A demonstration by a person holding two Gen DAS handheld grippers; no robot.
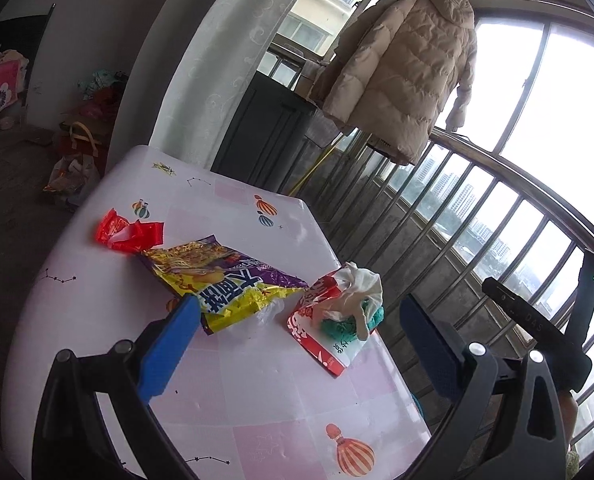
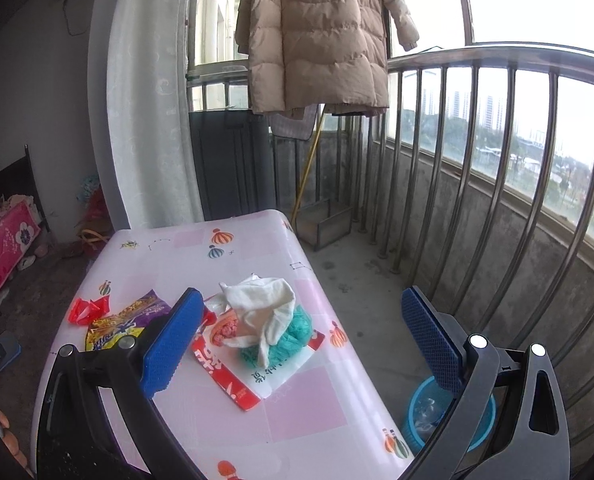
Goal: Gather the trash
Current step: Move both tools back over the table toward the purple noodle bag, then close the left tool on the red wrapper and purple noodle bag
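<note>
On the pink-and-white table point(image 1: 257, 380) point(image 2: 305, 392) lie a red wrapper point(image 1: 127, 234) point(image 2: 87, 309), a yellow-and-purple snack bag point(image 1: 225, 280) point(image 2: 117, 326) and a red-and-white bag point(image 1: 321, 336) point(image 2: 237, 376) with a white crumpled tissue point(image 1: 357, 280) point(image 2: 261, 300) and teal stuff point(image 2: 293, 330) on it. My left gripper point(image 1: 297, 344) is open and empty above the table, its left finger near the snack bag. My right gripper point(image 2: 303, 344) is open and empty above the red-and-white bag. A blue bin point(image 2: 421, 412) stands on the floor right of the table.
A metal railing point(image 2: 497, 200) runs along the right. A beige coat point(image 2: 317, 36) hangs behind the table, by a dark cabinet point(image 2: 229, 164) and white curtain point(image 2: 149, 120). A wire crate point(image 2: 325, 224) sits on the balcony floor. The right gripper's body point(image 1: 537, 320) shows in the left wrist view.
</note>
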